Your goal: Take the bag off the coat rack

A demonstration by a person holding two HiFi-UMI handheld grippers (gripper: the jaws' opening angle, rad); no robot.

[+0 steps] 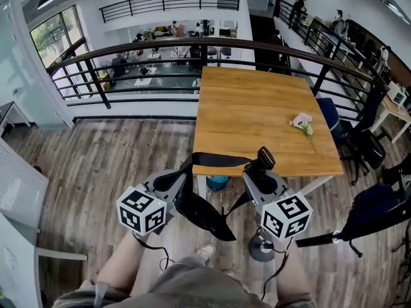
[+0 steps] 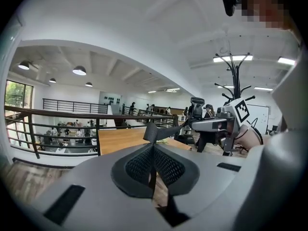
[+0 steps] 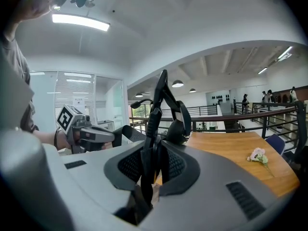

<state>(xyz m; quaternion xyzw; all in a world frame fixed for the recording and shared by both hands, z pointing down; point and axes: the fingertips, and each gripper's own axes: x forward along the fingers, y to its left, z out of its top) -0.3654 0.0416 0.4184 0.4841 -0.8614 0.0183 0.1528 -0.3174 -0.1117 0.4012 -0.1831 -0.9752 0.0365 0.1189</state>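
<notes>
Pinches strap (image 1: 221, 160) in left claw (image 2: 153, 146) and right claw (image 3: 154, 150) alike; holds bag (image 1: 202, 213) clear of coat rack (image 2: 234, 78); judged all but finished

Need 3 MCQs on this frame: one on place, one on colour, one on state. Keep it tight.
1. Where does the flower lie?
A. on the floor
B. on the wooden table
C. inside a drawer

2. What colour is the bag?
A. black
B. red
C. white

3. How is the left gripper?
A. wide open and empty
B. shut on the bag's strap
C. shut on a cup

Answers:
1. B, the head view shows the flower on the table top, towards its right side.
2. A, the body and strap are black.
3. B, the left gripper view shows its jaws pinched together on the strap.
</notes>
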